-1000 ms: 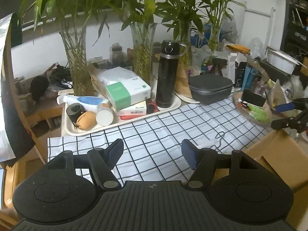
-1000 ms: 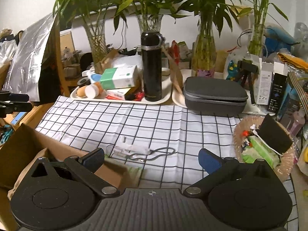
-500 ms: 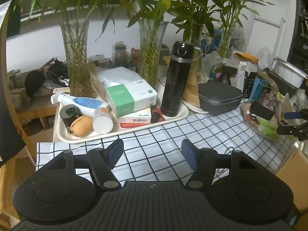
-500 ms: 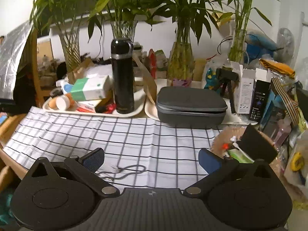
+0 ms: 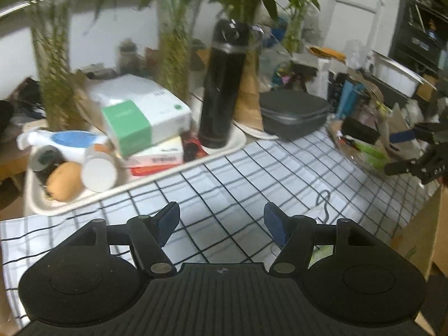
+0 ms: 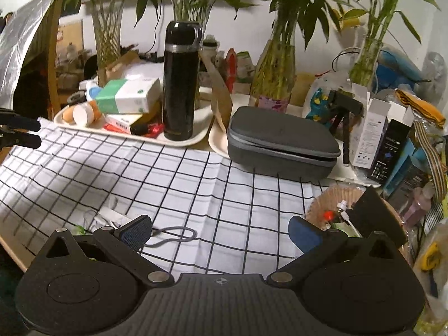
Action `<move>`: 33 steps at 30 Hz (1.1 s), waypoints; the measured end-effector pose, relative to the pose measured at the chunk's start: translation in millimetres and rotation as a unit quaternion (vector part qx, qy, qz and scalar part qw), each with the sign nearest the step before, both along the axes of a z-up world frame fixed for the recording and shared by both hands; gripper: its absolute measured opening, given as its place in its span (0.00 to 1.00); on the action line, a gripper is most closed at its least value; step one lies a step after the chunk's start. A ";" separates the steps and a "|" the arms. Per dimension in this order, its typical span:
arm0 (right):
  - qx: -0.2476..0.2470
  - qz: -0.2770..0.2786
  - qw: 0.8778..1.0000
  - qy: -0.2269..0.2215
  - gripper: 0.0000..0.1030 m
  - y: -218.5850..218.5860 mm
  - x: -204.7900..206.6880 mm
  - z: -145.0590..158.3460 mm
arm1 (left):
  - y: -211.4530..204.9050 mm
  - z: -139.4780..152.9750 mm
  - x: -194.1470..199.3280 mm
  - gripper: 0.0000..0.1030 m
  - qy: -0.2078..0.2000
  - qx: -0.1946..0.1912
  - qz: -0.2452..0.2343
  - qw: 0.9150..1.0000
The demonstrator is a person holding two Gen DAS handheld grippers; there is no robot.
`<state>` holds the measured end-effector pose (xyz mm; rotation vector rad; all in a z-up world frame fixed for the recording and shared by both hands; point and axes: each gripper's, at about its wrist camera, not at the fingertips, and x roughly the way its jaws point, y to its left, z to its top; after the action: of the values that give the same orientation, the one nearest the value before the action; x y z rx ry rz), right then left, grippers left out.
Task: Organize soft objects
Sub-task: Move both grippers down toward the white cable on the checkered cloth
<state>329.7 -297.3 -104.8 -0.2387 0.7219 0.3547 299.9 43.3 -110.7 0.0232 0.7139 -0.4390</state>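
My left gripper (image 5: 221, 224) hangs open over the black-and-white checked cloth (image 5: 252, 173), with nothing between its fingers. In front of it, a cream tray (image 5: 134, 187) carries a green-and-white tissue pack (image 5: 142, 120), a black flask (image 5: 224, 84) and small bottles. My right gripper (image 6: 221, 232) is open too, low over the cloth (image 6: 196, 173). A grey cord loop (image 6: 176, 233) and a small white item (image 6: 109, 217) lie by its left fingertip. A grey zip case (image 6: 280, 142) sits beyond it on a second tray. Each gripper shows at the edge of the other's view.
Glass vases of bamboo (image 6: 274, 78) line the back wall. A wicker basket (image 6: 330, 198) holding a black block stands at the right, with boxes (image 6: 392, 137) behind it. A cardboard box (image 5: 420, 238) sits off the table's near right corner.
Both grippers have come forward and lower toward the table, so the tray and flask look larger. The cardboard box has left the right wrist view. Both jaws stayed open.
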 end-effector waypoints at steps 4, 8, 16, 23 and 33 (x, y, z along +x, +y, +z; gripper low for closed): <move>-0.011 0.014 1.000 0.012 1.00 5.5 7.5 -7.3 | -10.4 -15.7 8.1 0.63 0.010 0.008 -0.038 0.999; -0.023 0.038 0.999 0.014 1.00 12.4 13.6 -14.0 | -21.0 -30.2 15.3 0.63 0.028 0.011 -0.072 0.997; -0.016 0.075 0.996 0.039 1.00 19.4 34.8 -30.1 | -39.0 -45.9 16.8 0.63 0.047 0.029 -0.112 0.992; 0.014 0.153 0.985 0.077 0.87 37.8 49.7 -49.4 | -40.6 -46.4 19.0 0.63 0.058 -0.004 -0.134 0.989; 0.016 0.229 0.966 0.117 0.56 67.8 70.2 -77.2 | -33.8 -60.1 30.7 0.63 0.107 -0.060 -0.166 0.979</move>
<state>399.8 -229.6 -182.0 -0.3362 0.8908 0.8450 330.6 9.6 -170.8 -0.0192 0.8975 -0.8130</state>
